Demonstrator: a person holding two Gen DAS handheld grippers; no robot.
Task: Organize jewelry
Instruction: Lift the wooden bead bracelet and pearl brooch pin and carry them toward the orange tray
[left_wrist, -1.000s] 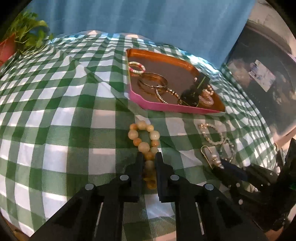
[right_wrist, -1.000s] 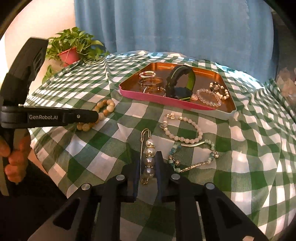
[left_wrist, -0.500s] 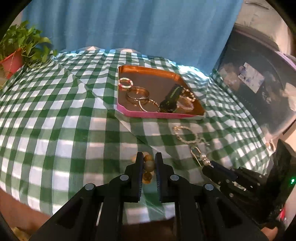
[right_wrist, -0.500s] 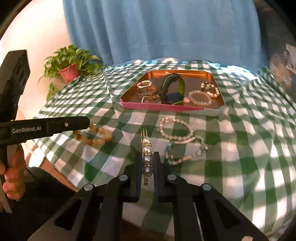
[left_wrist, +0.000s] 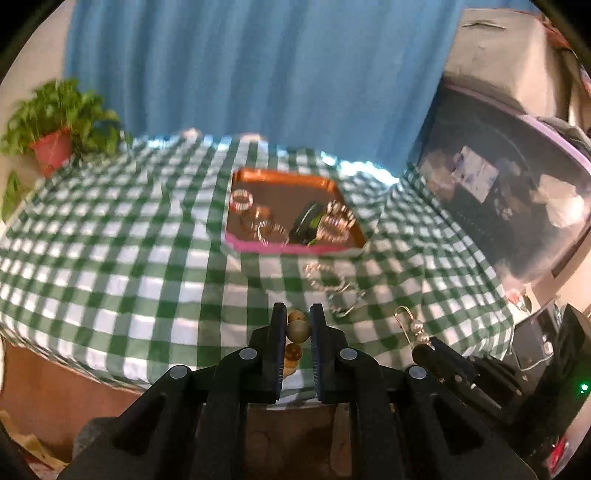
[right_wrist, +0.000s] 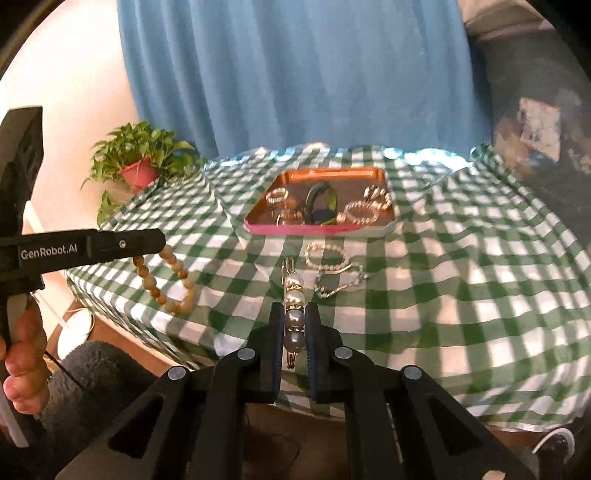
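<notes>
My left gripper (left_wrist: 297, 325) is shut on a tan bead bracelet (left_wrist: 297, 329) and holds it in the air above the table's front edge; the bracelet hangs from it in the right wrist view (right_wrist: 168, 284). My right gripper (right_wrist: 294, 325) is shut on a pearl pin (right_wrist: 294, 299), also lifted, and shows at the right of the left wrist view (left_wrist: 419, 334). The orange tray (right_wrist: 325, 172) with a pink front wall sits far back and holds several bracelets and a dark green band (right_wrist: 320, 201). A pearl bracelet (right_wrist: 327, 256) and a silver chain (right_wrist: 341, 282) lie on the checked cloth before the tray.
A potted plant (right_wrist: 138, 168) stands at the table's far left corner. A blue curtain (right_wrist: 295, 74) hangs behind. The green checked cloth (right_wrist: 461, 280) drapes over the front edge. Dark furniture (left_wrist: 498, 184) stands to the right.
Both grippers have lifted and pulled back from the table with their pieces. The bead bracelet and the pearl pin have left the cloth. The tray now looks farther away.
</notes>
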